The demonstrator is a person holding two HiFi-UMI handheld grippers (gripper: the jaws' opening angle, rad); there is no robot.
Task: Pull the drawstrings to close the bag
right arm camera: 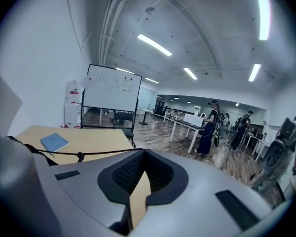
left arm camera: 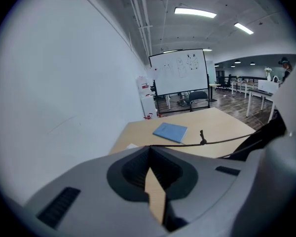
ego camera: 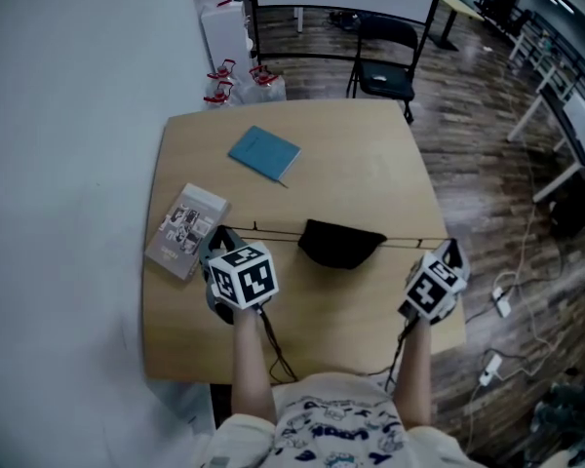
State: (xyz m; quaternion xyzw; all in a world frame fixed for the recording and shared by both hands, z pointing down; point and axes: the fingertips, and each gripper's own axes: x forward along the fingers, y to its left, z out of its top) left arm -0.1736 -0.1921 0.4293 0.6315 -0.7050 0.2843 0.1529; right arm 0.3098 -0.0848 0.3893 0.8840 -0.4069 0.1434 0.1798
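Since the black drawstring bag (ego camera: 341, 244) lies mid-bench between the hands, its drawstrings (ego camera: 273, 232) stretch straight along the 9-to-3 line. The bag is at 3 o'clock from the left gripper (ego camera: 222, 244) and 9 o'clock from the right gripper (ego camera: 450, 253), about equally near. Both jaws are clenched on string ends. The pale wooden bench (ego camera: 370, 164) carries a blue notebook (ego camera: 264, 153) at 11 o'clock, with a whiteboard (left arm camera: 180, 72) beyond.

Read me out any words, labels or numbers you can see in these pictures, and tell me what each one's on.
No text in these pictures can be read.
Booklet: small photos and print on the cover, too small to read.
Whiteboard: marker sketches, too blurred to read.
Shirt: dark printed pattern, no letters can be made out.
Blue notebook: plain cover, no text visible.
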